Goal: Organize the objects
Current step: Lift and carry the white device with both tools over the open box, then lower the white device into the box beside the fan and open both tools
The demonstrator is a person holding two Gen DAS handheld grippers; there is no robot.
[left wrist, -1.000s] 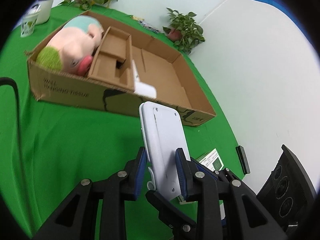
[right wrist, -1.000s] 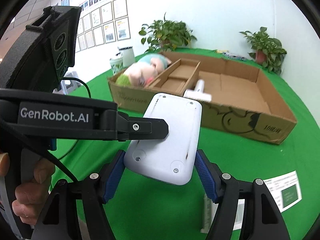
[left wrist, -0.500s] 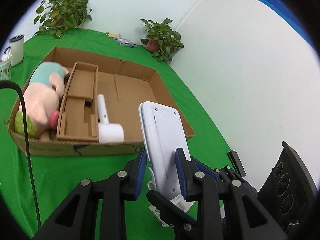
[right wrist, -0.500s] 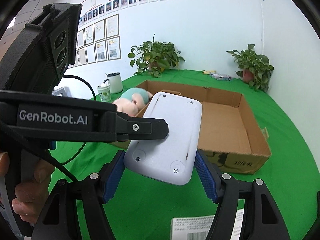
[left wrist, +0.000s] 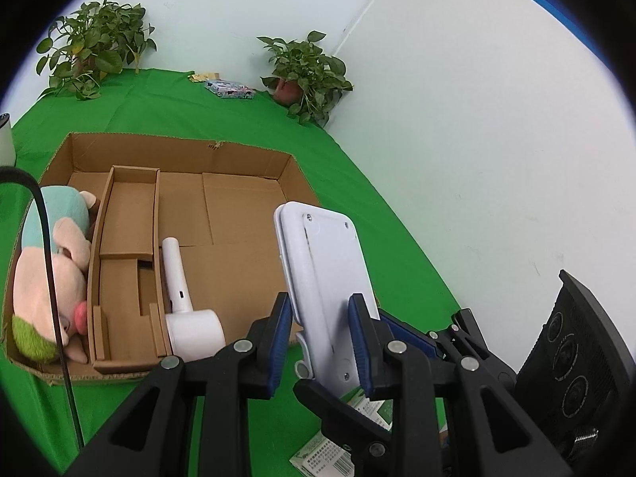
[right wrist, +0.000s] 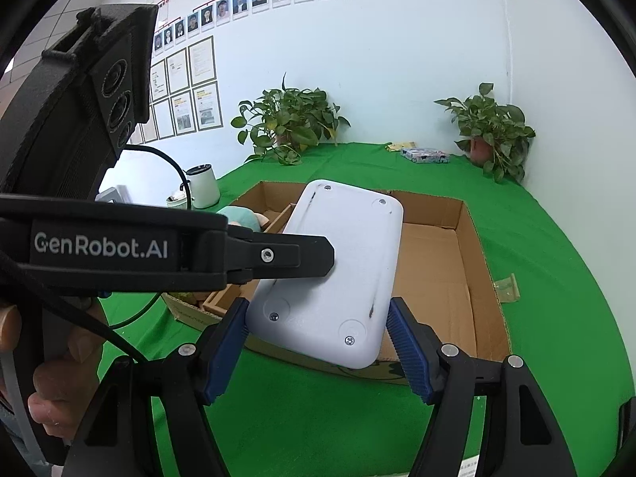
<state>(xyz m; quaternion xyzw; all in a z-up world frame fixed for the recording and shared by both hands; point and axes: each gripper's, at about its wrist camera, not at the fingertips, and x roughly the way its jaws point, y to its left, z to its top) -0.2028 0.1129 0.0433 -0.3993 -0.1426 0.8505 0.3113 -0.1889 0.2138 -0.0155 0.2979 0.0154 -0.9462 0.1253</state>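
1. White plastic device [left wrist: 330,278] sits between both my grippers, raised over the near edge of the cardboard box [left wrist: 238,214] on the green cloth [left wrist: 357,183].
2. Inside the box I see a plush pig [left wrist: 47,262] in the left compartment, a cardboard divider tray [left wrist: 127,238] beside it, and a white hair dryer [left wrist: 183,302] lying just right of the tray; the right part of the box floor is bare.
3. Printed leaflets [left wrist: 330,457] lie on the cloth below my grippers; two potted plants [right wrist: 290,119] stand at the wall.
4. My left gripper [left wrist: 322,342] clamps the device across its thin sides, pointing downward.
5. My right gripper [right wrist: 318,342] clasps the device's wide faces at its near end, with the left one's finger crossing in front of it.
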